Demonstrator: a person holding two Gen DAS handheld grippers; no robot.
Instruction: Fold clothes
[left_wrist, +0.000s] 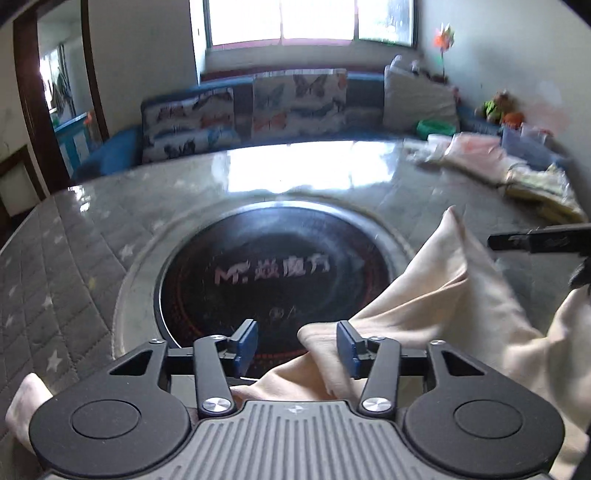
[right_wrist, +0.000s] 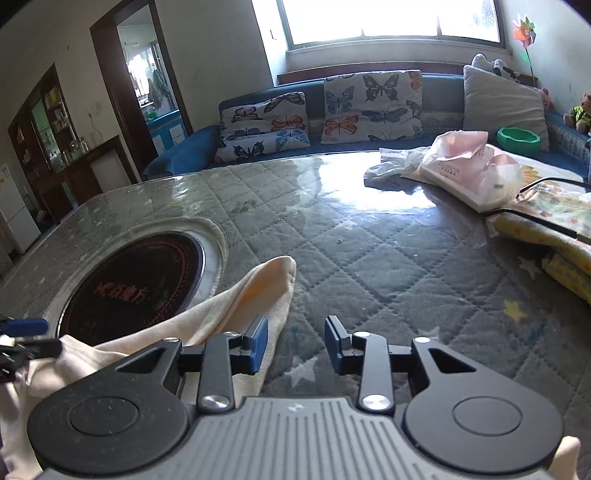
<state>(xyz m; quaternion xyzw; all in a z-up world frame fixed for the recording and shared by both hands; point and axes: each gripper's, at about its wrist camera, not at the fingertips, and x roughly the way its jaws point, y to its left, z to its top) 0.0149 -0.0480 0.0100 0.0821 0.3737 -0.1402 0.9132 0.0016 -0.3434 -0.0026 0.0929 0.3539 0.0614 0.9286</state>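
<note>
A cream garment (left_wrist: 443, 295) lies crumpled on the quilted table cover, with one corner pointing up over the black hob disc. My left gripper (left_wrist: 297, 347) stands open, and a fold of the cream cloth sits loosely between its blue pads, close to the right one. In the right wrist view the same garment (right_wrist: 236, 299) runs off to the left of my right gripper (right_wrist: 295, 345). That gripper is open with only the table cover between its pads, and the cloth brushes the outside of its left finger. The right gripper's dark finger (left_wrist: 535, 242) shows at the left wrist view's right edge.
A round black hob (right_wrist: 129, 284) is set into the table (right_wrist: 388, 266). A stack of yellow patterned folded clothes (right_wrist: 554, 229) and a pink plastic bag (right_wrist: 472, 166) lie at the right. Behind the table stands a blue sofa with butterfly cushions (right_wrist: 369, 107).
</note>
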